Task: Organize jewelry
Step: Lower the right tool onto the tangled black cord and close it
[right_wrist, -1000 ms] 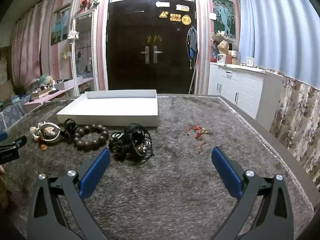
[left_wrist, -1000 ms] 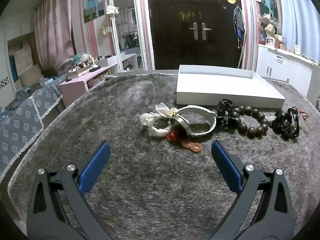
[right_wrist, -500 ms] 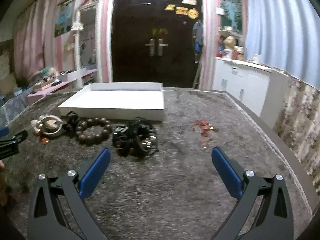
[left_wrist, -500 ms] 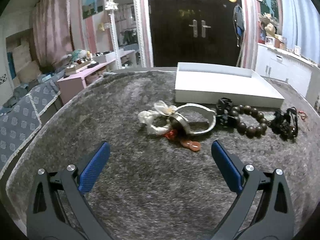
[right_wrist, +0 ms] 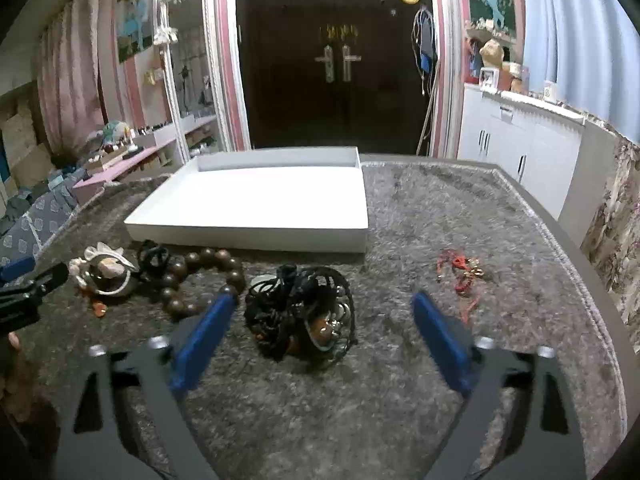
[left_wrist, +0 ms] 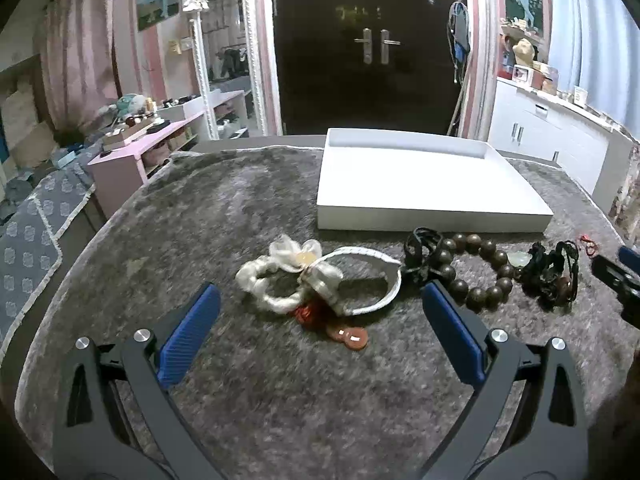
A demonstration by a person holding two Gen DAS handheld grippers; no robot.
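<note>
My left gripper [left_wrist: 320,312] gapes over the white bracelet [left_wrist: 320,280], its long axis lying left-right before the tray [left_wrist: 432,216]. My right gripper [right_wrist: 322,316] hangs spread around the black tangle [right_wrist: 304,312], seemingly untouched.

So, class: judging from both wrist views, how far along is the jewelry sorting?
Nothing is done: the white tray holds no jewelry. Both the left gripper and right gripper are open, holding nothing. The white bracelet, wooden bead bracelet, black cord tangle and red string piece remain on the mat.

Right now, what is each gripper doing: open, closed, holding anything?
Left gripper: open, empty, fingers flanking the white bracelet.
Right gripper: open, empty, around the black cord tangle.
</note>
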